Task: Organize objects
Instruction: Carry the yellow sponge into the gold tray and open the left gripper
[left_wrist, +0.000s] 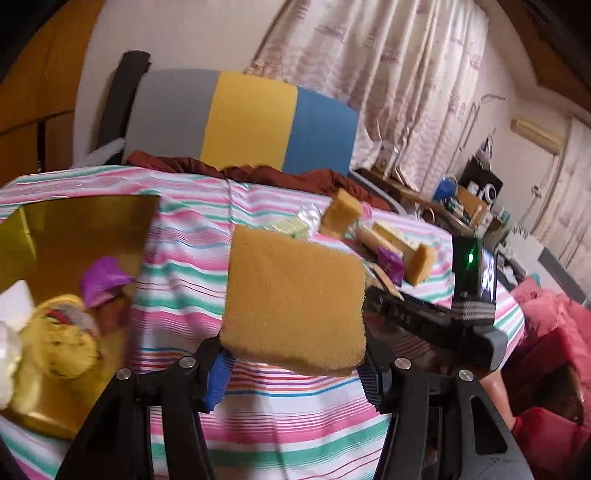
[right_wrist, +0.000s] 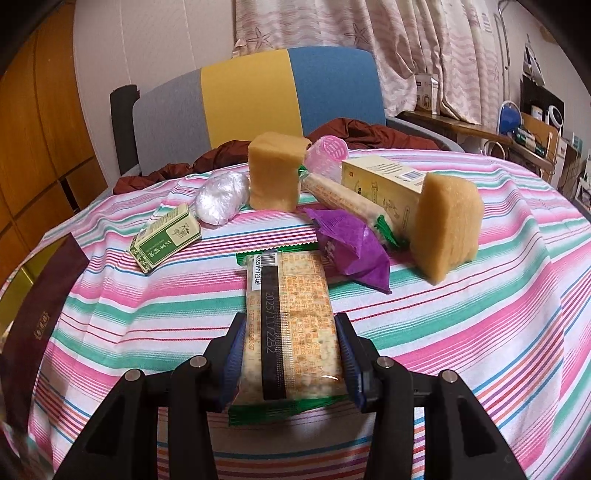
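- The sponge sits pinched in my left gripper, lifted clear of the striped cloth, its broad face turned toward the camera and its lower edge caught between the blue pads
- The gold box lies to the left of that sponge and slightly lower, open side up, with a purple wrapper and yellow packets already inside; I judge the sponge goes there, so the move is leftward and down over the near wall
- My left gripper is the nearer one to the box; in the right view only a dark red flap shows at the far left edge
- The cracker packet is clamped in my right gripper, its long axis running straight away from me along the fingers, low over the counter
- Beyond it on the counter stay two more sponges, a purple packet, a green box, a long cream box and a clear wad
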